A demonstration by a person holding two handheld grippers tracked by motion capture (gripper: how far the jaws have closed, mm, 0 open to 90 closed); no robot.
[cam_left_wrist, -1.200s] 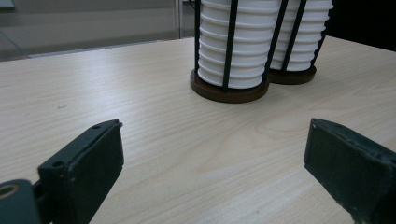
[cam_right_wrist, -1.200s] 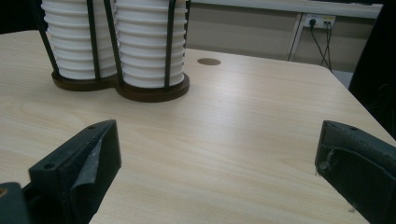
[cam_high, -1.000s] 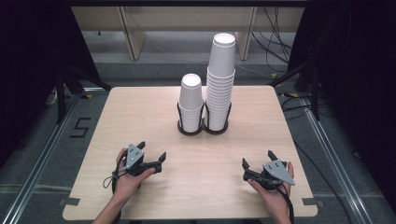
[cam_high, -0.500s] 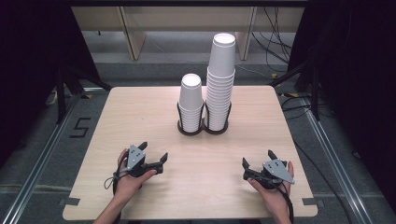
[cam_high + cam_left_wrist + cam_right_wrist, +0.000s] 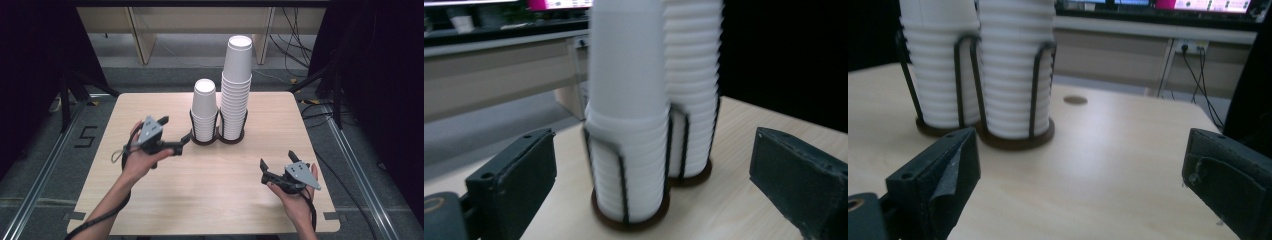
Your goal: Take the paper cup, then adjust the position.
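Two stacks of white paper cups, a short one [image 5: 205, 110] and a tall one [image 5: 236, 85], standing in black wire holders [image 5: 192, 122] to stay up. Left gripper [image 5: 175, 132] just opening wider, empty, aimed at the short stack. Right gripper [image 5: 278, 161] wide open, empty, waiting near the wooden table's [image 5: 150, 200] edge.

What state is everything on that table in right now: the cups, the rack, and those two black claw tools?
Short cup stack: upright in its ring of the holder, untouched.
Tall cup stack: upright in the other ring, untouched.
Wire cup holder: standing on the table, both rings filled.
Left gripper: jaws have just been opening, wide apart, nothing between them, pointed at the short stack.
Right gripper: open, empty, low over the table.
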